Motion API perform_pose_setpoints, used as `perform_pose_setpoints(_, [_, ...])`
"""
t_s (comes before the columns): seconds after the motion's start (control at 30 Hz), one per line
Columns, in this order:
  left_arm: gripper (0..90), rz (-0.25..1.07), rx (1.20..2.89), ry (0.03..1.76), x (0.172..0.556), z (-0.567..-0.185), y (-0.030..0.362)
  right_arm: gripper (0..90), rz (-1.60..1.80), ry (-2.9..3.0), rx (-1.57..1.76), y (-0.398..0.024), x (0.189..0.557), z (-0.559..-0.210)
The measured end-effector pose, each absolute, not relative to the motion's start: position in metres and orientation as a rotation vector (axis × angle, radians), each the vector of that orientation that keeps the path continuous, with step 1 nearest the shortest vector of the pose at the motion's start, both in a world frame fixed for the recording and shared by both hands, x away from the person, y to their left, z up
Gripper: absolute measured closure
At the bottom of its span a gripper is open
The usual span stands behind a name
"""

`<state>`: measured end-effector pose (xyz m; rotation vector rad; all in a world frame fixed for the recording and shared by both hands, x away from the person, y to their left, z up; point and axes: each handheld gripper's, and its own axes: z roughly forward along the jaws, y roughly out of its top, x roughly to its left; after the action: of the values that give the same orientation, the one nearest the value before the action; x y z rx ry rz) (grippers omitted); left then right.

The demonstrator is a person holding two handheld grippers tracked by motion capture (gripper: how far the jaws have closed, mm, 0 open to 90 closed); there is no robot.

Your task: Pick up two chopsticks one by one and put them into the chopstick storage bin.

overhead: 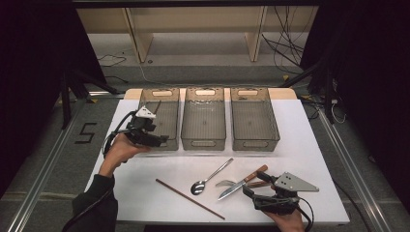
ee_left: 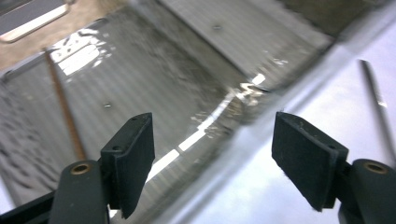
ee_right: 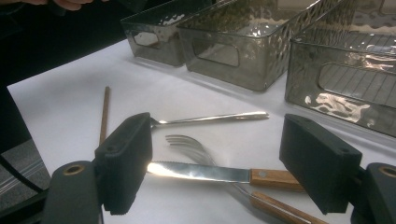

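Three clear grey bins stand in a row at the back of the white table (overhead: 145, 193). My left gripper (overhead: 162, 140) hovers over the front left corner of the left bin (overhead: 167, 126), jaws open and empty. Looking down between its jaws (ee_left: 212, 135), I see the bin floor (ee_left: 154, 70) with one brown chopstick (ee_left: 65, 112) lying in it. My right gripper (overhead: 251, 188) rests low at the front right, open, its jaws (ee_right: 219, 154) on either side of a wooden-handled knife (ee_right: 210, 173) and a fork (ee_right: 191, 145) without touching them.
A spoon (overhead: 208, 179) and a second brown chopstick (overhead: 188, 198) lie on the table in front of the bins. The middle bin (overhead: 203, 140) and right bin (overhead: 255, 142) look empty. Cables and a wooden shelf frame sit beyond the table.
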<state>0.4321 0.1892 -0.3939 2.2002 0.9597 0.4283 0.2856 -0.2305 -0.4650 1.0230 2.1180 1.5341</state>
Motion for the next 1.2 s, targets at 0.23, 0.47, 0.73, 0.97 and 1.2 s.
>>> perform_pose_setpoints(0.23, [27.3, 0.406, 2.247, 0.818, 0.397, -0.396, 0.176, 26.1, 1.531, 2.122, 1.019, -0.23, 0.286, -0.465])
perform_pose_setpoints(0.47, [24.4, 0.39, 2.34, 0.673, 0.373, -0.396, 0.158, 26.1, 1.533, 2.121, 1.011, -0.23, 0.284, -0.464])
perform_pose_setpoints(0.73, [23.8, 0.339, 2.509, 0.529, 0.361, -0.41, 0.139, 26.1, 1.533, 2.123, 1.014, -0.23, 0.285, -0.465])
perform_pose_setpoints(0.97, [25.3, 0.302, 2.628, 0.399, 0.352, -0.416, 0.124, 26.1, 1.533, 2.124, 1.009, -0.23, 0.284, -0.465])
perform_pose_setpoints(1.2, [27.5, 0.275, 2.726, 0.281, 0.345, -0.425, 0.11, 26.1, 1.533, 2.126, 1.009, -0.229, 0.284, -0.465])
